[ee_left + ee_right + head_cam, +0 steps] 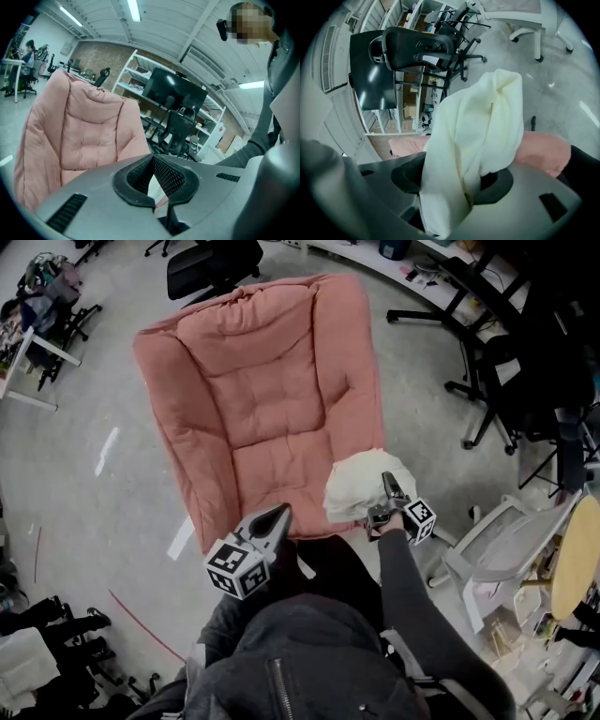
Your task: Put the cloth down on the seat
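A cream cloth [361, 486] lies bunched on the front right corner of the pink cushioned chair seat [272, 456]. My right gripper [385, 480] is at the cloth's right side. In the right gripper view the cloth [478, 122] runs up out of the gap between the jaws of the right gripper [454, 183]. The jaws stand wide and open around it, with the pink cushion [543, 150] behind. My left gripper [279, 514] hovers at the seat's front edge, shut and empty. In the left gripper view the left gripper [153, 182] faces the chair back [79, 136].
Black office chairs stand behind the pink chair [211, 263] and to the right [506, 381]. A white chair [492, 559] and a round wooden table [577, 559] are close at the right. Shelves with a dark monitor [173, 93] stand beyond. Grey floor lies at the left.
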### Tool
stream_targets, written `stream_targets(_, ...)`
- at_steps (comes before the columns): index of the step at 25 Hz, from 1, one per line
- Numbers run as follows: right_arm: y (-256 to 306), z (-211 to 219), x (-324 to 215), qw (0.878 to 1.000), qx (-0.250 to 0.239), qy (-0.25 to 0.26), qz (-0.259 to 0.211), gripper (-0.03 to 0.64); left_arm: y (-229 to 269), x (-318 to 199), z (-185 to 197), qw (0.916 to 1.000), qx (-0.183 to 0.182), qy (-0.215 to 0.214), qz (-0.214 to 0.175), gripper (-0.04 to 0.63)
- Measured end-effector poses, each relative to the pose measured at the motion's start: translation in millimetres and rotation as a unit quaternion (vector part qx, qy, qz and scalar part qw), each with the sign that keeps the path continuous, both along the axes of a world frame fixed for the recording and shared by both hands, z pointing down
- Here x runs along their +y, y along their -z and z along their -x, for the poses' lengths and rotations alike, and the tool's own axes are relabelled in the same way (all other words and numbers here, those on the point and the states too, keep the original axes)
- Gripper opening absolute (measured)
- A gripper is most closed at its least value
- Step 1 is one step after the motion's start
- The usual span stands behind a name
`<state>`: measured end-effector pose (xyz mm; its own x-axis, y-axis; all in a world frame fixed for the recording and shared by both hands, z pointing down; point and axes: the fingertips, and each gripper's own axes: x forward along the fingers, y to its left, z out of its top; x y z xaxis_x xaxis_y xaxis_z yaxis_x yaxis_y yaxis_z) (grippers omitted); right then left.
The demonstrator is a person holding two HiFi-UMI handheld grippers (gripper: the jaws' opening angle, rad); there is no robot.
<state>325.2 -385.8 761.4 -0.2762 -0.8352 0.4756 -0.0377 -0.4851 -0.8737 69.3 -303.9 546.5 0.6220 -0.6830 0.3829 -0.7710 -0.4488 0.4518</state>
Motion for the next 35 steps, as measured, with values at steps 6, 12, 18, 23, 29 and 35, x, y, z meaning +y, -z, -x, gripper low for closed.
stream_targets(6, -0.2, -6.8, 26.6, 1.000, 0.010, 0.012, 0.026, 0.238, 6.7, -15.4, -18.4, 0.9994, 0.008, -0.029, -0.017, 0.009)
stream_targets(12, 9.8, -13.1, 50.8, 0.999, 0.000, -0.001, 0.032, 0.259, 6.5, -23.0, -33.2, 0.9983, 0.016, -0.052, -0.022, 0.009)
stream_targets(18, 34.6, -21.9, 82.9, 0.993, 0.062, 0.062, 0.075, 0.259, 8.4, -30.9, -45.0, 0.9976, 0.028, -0.057, -0.030, 0.009)
stream_targets(23, 89.5, -17.4, 71.7, 0.990, 0.079, 0.110, 0.023, 0.259, 12.8, -32.4, -43.8, 0.9976, 0.031, -0.052, -0.033, 0.009)
stream_targets(29, 188.3, 38.0, 23.9, 0.956, 0.117, 0.215, -0.163, 0.259, 32.6, -34.2, -42.6, 0.9970, 0.033, -0.048, -0.052, 0.009)
stream_targets(35, 273.6, 104.4, 13.9, 0.877, 0.259, 0.275, -0.297, 0.216, 55.8, -34.1, -47.2, 0.9949, 0.039, -0.045, -0.082, 0.009)
